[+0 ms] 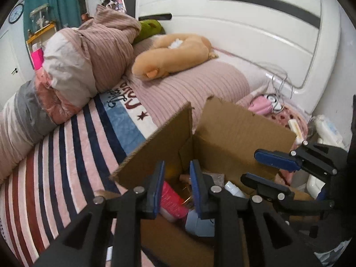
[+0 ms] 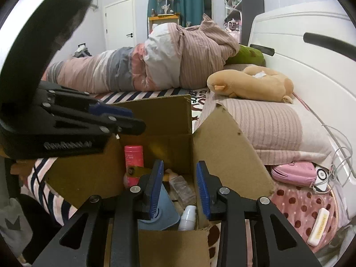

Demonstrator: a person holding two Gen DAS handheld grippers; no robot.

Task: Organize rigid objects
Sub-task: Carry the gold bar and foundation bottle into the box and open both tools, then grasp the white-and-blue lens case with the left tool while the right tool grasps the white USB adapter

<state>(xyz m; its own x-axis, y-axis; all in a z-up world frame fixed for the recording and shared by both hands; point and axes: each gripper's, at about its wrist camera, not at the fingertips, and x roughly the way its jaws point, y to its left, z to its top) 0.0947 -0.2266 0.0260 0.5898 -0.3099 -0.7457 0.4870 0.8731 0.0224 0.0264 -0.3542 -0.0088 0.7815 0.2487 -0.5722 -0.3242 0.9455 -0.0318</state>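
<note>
An open cardboard box (image 1: 233,129) (image 2: 224,146) stands on the bed. Inside lie a pink tube (image 1: 172,200) (image 2: 133,160), a grey-blue plastic piece (image 1: 198,223) (image 2: 164,211), a small white bottle (image 2: 188,218) (image 1: 233,189) and a clear bottle (image 2: 183,189). My left gripper (image 1: 176,189) is open and empty above the box's near left side. My right gripper (image 2: 180,189) is open and empty above the box's near edge. Each gripper shows in the other's view, the right one (image 1: 255,164) and the left one (image 2: 133,120), both over the box.
A tan plush toy (image 1: 171,55) (image 2: 251,84) lies on a pink pillow (image 2: 267,126). A rolled quilt (image 1: 77,66) (image 2: 144,66) lies along the bed's far side. A pink pouch (image 2: 293,173), a charger with cables (image 2: 322,175) and a cream case (image 2: 319,227) lie right of the box by the white headboard (image 1: 244,33).
</note>
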